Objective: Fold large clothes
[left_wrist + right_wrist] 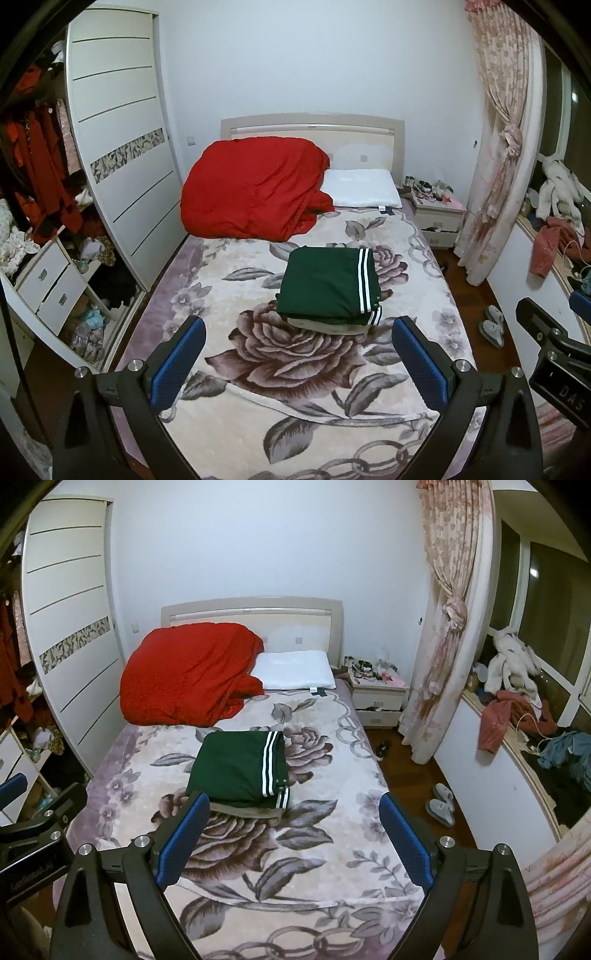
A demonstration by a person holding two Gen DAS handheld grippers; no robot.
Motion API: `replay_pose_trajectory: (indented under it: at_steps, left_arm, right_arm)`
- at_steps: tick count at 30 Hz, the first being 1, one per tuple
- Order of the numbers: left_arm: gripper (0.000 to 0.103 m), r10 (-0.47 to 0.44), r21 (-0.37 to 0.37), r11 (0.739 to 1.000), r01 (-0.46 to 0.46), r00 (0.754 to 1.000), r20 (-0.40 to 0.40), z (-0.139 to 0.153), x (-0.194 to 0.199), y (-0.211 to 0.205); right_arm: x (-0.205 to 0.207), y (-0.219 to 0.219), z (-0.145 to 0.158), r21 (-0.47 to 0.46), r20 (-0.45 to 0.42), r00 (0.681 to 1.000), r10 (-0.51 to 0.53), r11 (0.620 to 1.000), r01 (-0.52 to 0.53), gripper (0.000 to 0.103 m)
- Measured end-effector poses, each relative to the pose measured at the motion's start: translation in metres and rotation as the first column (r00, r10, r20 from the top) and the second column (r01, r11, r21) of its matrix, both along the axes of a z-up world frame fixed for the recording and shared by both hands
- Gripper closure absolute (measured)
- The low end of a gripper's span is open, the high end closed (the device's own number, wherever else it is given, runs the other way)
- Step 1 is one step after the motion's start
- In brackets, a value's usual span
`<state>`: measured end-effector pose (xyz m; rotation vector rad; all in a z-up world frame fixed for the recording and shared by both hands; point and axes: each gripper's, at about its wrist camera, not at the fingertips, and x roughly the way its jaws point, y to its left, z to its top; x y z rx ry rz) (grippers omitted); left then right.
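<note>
A dark green garment with white stripes (325, 286) (240, 766) lies folded into a neat rectangle in the middle of the floral bedspread (258, 406) (332, 849). My left gripper (299, 325) hovers above the near part of the bed, short of the garment, open with nothing between its blue pads (177, 362). My right gripper (293, 801) also stands open and empty, held above the bed on the near side of the garment. Each gripper shows at the edge of the other's view.
A red duvet (255, 188) is heaped at the head of the bed beside a white pillow (362, 188). An open wardrobe (118, 147) full of clothes stands left. A cluttered nightstand (437, 212), curtain (495, 147), slippers (493, 326) and a window ledge with clothes (517, 716) are right.
</note>
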<state>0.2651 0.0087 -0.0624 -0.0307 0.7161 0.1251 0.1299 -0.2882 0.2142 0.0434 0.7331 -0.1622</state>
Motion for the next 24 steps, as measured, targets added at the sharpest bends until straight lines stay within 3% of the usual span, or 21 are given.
replay_pose_trajectory:
  at_steps: [24]
  left_arm:
    - [0.000, 0.021, 0.008, 1.000, -0.021, 1.000, 0.022, 0.0072, -0.0021, 0.0002]
  right_arm:
    - [0.0096, -0.0011, 0.0012, 0.008, -0.005, 0.999, 0.032, 0.999, -0.032, 0.007]
